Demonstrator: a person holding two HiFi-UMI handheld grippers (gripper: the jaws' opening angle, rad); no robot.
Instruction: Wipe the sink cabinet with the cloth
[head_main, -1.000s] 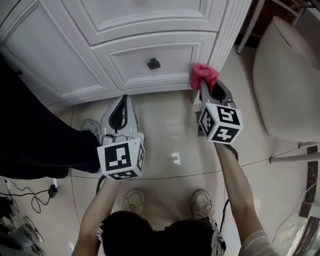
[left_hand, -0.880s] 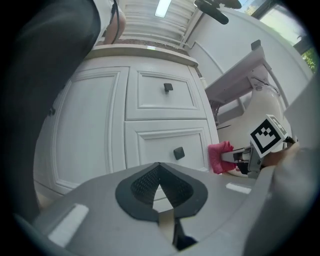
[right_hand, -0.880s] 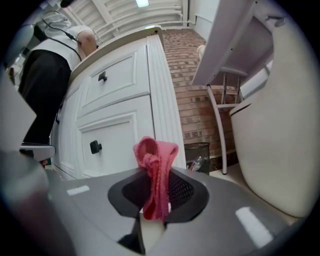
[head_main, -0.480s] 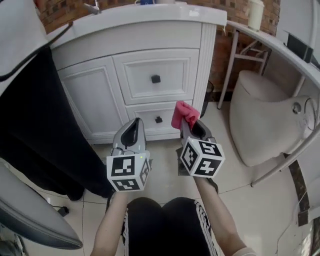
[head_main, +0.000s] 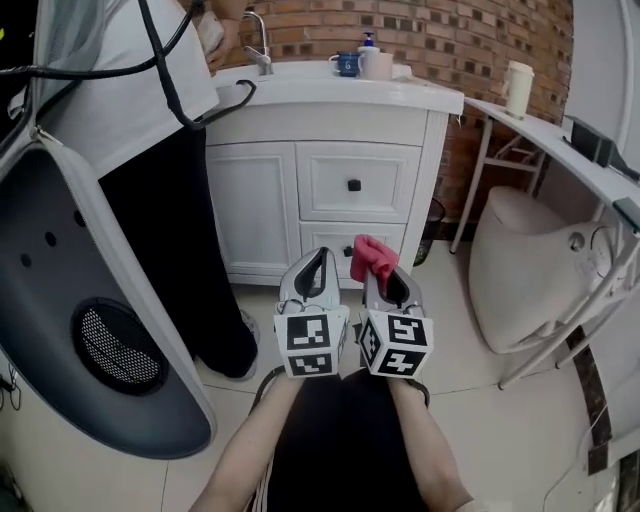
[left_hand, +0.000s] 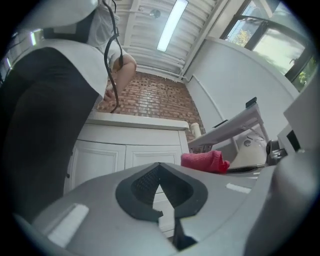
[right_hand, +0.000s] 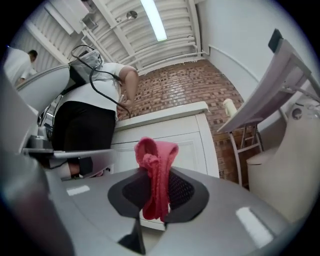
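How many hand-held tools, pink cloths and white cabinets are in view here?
tools: 2 (left tool, right tool)
pink cloth: 1
white sink cabinet: 1
total: 4

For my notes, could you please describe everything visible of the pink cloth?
The pink cloth looks like soft, textured fabric, bunched up. The right gripper pinches it between its jaws: a rounded fold stands above the tips, and an end hangs between the pads. It is held short of the sink cabinet, touching nothing else.
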